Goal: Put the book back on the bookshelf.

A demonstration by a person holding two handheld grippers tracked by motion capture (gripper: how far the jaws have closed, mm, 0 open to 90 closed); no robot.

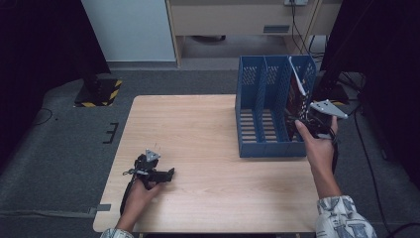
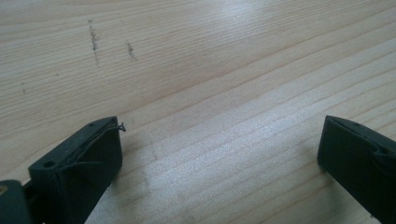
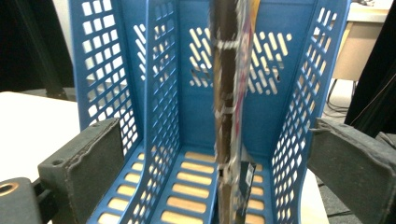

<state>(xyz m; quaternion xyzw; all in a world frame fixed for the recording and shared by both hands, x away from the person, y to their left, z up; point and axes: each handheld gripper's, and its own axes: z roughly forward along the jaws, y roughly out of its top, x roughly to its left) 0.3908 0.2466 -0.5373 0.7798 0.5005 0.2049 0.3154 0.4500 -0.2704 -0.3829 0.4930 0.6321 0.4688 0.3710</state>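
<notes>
A blue three-slot file rack [image 1: 253,106] stands at the table's right side. A thin dark book with a white edge [image 1: 297,89] stands upright in its rightmost slot. My right gripper [image 1: 300,122] is held at the front of that slot. In the right gripper view the book [image 3: 228,93] rises inside the rack [image 3: 159,88], ahead of my right gripper [image 3: 215,127]. The jaws are wide apart and touch nothing, so it is open. My left gripper [image 1: 170,174] rests low near the table's front left. It is open [image 2: 219,126] over bare wood [image 2: 210,56].
The wooden table [image 1: 198,129] has free room across its middle and left. On the grey floor at the back left sits a black and yellow striped block [image 1: 101,91]. Cables [image 1: 364,144] trail on the floor at the right. A pale cabinet [image 1: 237,20] stands behind.
</notes>
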